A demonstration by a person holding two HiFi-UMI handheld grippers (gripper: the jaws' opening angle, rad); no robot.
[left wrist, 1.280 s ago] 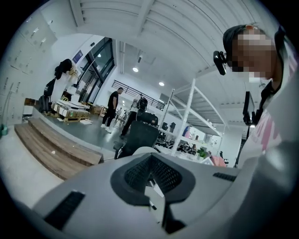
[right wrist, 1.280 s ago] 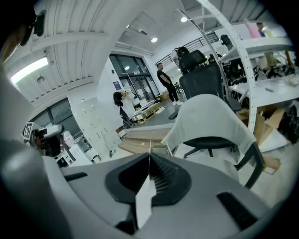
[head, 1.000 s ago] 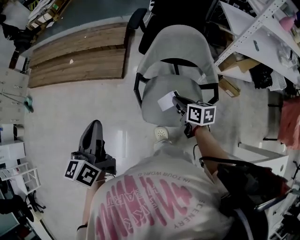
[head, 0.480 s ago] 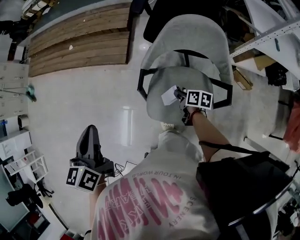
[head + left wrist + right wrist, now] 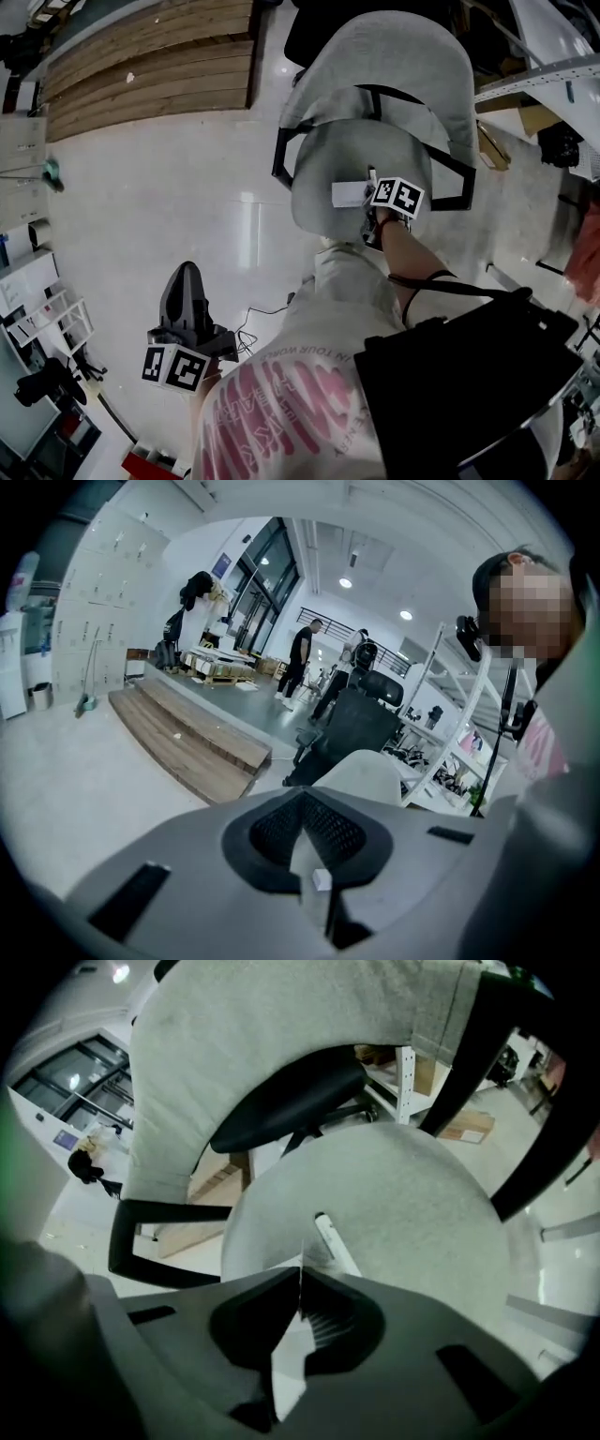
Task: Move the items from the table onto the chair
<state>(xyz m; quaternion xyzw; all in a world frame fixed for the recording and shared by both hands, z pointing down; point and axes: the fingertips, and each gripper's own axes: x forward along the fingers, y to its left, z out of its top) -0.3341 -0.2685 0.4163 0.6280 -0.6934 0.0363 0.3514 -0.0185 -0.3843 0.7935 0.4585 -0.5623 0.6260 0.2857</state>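
A grey chair stands in front of me, its seat (image 5: 323,159) (image 5: 422,1204) below the curved backrest (image 5: 403,56). My right gripper (image 5: 368,193) (image 5: 301,1274) hangs just over the seat, pointing steeply down. It is shut on a thin white card (image 5: 347,194) (image 5: 300,1288), which shows edge-on between the pads. A white marker pen (image 5: 334,1239) lies on the seat just beyond the jaws. My left gripper (image 5: 185,278) (image 5: 305,850) hangs low at my left over the floor, shut with nothing in it. The table is out of view.
Black armrests (image 5: 281,159) (image 5: 455,178) flank the seat. A wooden platform (image 5: 150,66) lies at the far left, and white shelving (image 5: 553,66) stands at the right. A black office chair (image 5: 361,726) stands behind the grey one. A cable (image 5: 267,312) runs over the floor.
My right gripper has dropped with the white card from above the seat's front to just over the seat. The left gripper has sunk a little.
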